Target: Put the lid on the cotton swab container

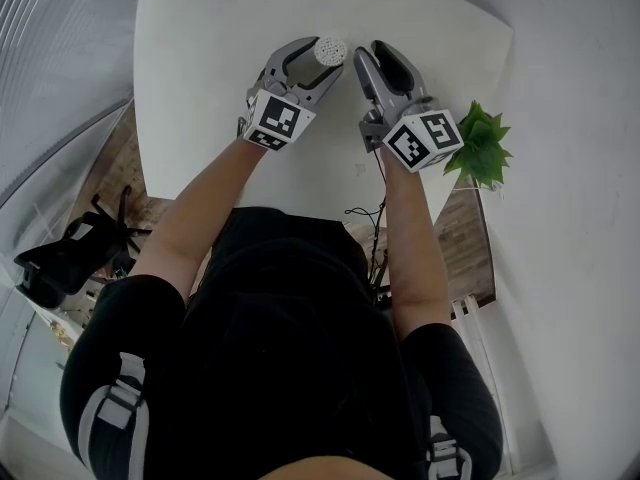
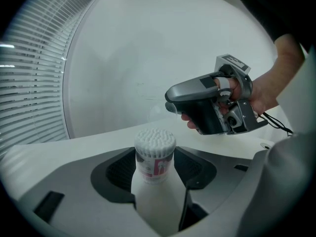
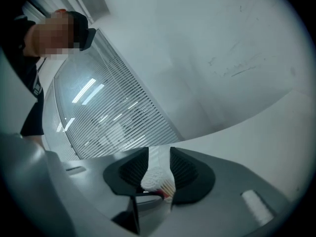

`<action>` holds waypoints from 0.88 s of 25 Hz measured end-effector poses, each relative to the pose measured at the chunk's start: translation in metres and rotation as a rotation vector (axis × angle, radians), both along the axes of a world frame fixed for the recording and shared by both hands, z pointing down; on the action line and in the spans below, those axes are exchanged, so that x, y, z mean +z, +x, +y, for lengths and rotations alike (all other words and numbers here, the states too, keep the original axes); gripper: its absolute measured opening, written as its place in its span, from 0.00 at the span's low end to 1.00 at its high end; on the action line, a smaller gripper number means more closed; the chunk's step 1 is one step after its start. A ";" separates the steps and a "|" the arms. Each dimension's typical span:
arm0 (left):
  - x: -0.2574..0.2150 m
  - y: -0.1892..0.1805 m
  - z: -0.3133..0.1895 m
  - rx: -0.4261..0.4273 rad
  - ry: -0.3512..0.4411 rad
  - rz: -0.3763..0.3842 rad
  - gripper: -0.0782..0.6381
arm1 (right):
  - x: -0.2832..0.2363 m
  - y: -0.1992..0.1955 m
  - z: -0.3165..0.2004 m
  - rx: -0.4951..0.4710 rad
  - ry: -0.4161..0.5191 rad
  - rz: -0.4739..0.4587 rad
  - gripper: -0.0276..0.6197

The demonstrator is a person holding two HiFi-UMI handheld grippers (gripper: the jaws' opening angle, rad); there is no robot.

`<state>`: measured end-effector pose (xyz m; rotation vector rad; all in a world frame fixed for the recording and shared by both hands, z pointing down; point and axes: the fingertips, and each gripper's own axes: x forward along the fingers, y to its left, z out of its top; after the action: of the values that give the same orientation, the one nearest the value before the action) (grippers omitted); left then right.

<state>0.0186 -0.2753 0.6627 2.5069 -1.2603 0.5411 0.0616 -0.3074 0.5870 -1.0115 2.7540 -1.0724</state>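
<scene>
The cotton swab container (image 2: 154,154) is a white tub with a red-printed label, open on top and packed with swab heads. My left gripper (image 2: 154,174) is shut on its body and holds it upright over the white table (image 1: 220,88). In the head view the container (image 1: 331,48) stands at the left gripper's (image 1: 318,60) tips, close beside the right gripper (image 1: 366,60). The lid (image 3: 159,163) is clear and hard to make out. It sits between the right gripper's (image 3: 158,174) pads, and swab heads show through it. The lid (image 2: 157,113) shows faintly at the right gripper's (image 2: 169,105) tip.
A green artificial plant (image 1: 482,148) stands at the table's right edge, just beyond my right hand. A thin cable (image 1: 366,214) hangs off the near edge. Window blinds (image 2: 29,83) run along the left. A dark object (image 1: 70,253) lies on the floor at lower left.
</scene>
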 end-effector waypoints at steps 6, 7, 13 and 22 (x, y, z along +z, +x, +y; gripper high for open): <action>-0.001 0.001 -0.003 0.003 0.005 -0.001 0.45 | -0.002 -0.016 0.011 -0.073 0.021 -0.002 0.25; -0.001 0.001 -0.003 0.002 0.003 -0.001 0.45 | -0.002 -0.018 0.012 -0.081 0.022 0.000 0.25; 0.000 0.001 -0.003 -0.003 0.007 0.003 0.45 | 0.001 -0.027 0.018 -0.119 0.017 0.006 0.25; -0.001 0.001 -0.004 -0.005 0.008 0.008 0.45 | 0.009 -0.038 0.023 -0.161 0.030 0.044 0.23</action>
<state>0.0200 -0.2796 0.6621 2.5094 -1.2672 0.5250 0.0237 -0.2844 0.5956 -0.8314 2.9205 -1.0356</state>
